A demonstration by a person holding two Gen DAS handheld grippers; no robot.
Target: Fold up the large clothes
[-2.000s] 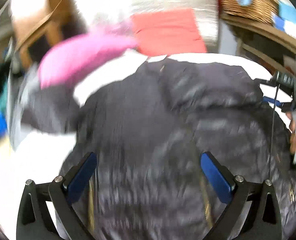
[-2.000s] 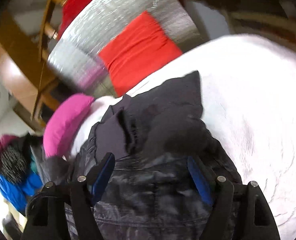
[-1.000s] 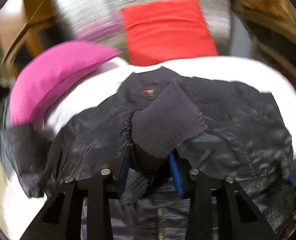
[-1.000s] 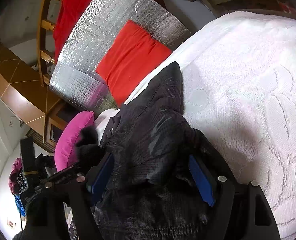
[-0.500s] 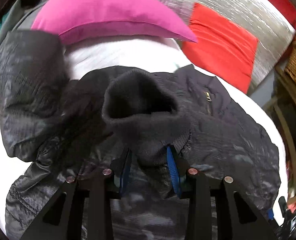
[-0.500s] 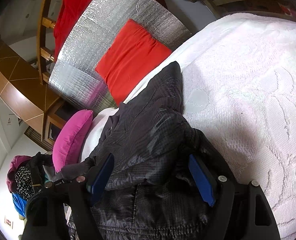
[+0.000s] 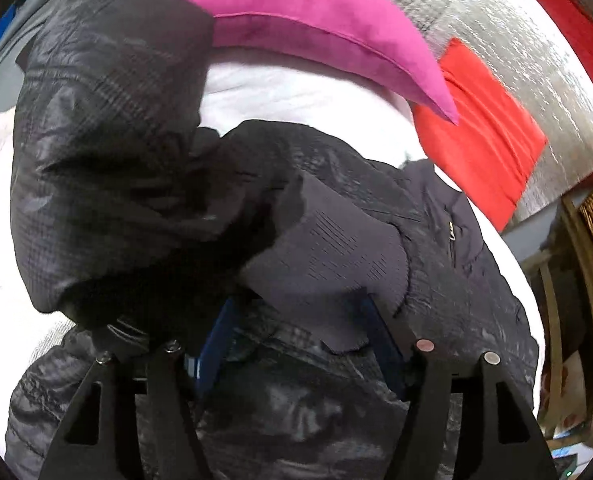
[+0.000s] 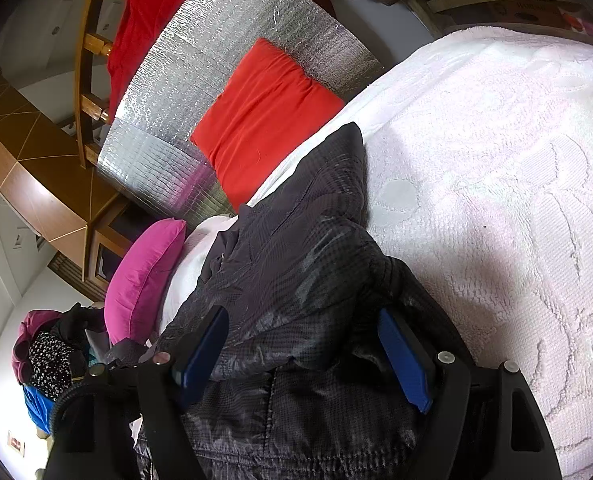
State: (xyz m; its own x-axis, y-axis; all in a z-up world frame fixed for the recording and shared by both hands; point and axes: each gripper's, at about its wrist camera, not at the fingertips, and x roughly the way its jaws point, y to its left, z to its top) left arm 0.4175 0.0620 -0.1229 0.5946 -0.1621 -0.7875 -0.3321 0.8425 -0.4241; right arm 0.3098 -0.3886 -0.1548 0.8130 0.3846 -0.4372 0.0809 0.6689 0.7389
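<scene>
A black quilted jacket (image 7: pixel 448 288) lies on the white bedspread (image 7: pixel 296 92), its left sleeve (image 7: pixel 108 152) folded in over the chest. The sleeve's ribbed grey cuff (image 7: pixel 328 256) rests between the blue pads of my left gripper (image 7: pixel 296 344). Those jaws are opening and the pads stand clear of the cuff. In the right wrist view the jacket (image 8: pixel 296 248) runs up the bed, bunched under my right gripper (image 8: pixel 302 360). That gripper is open wide, and a hump of fabric sits between its fingers without being pinched.
A pink pillow (image 7: pixel 312 28) and a red cushion (image 7: pixel 484 136) lie at the head of the bed against a silver foil panel (image 8: pixel 216 92). Bare white bedspread (image 8: pixel 496 200) stretches to the right of the jacket. A pile of clothes (image 8: pixel 48 352) sits off the bed's left side.
My left gripper carried the sleeve cuff across the jacket's chest, rolled, and spread its jaws off the cuff. The right gripper has not moved.
</scene>
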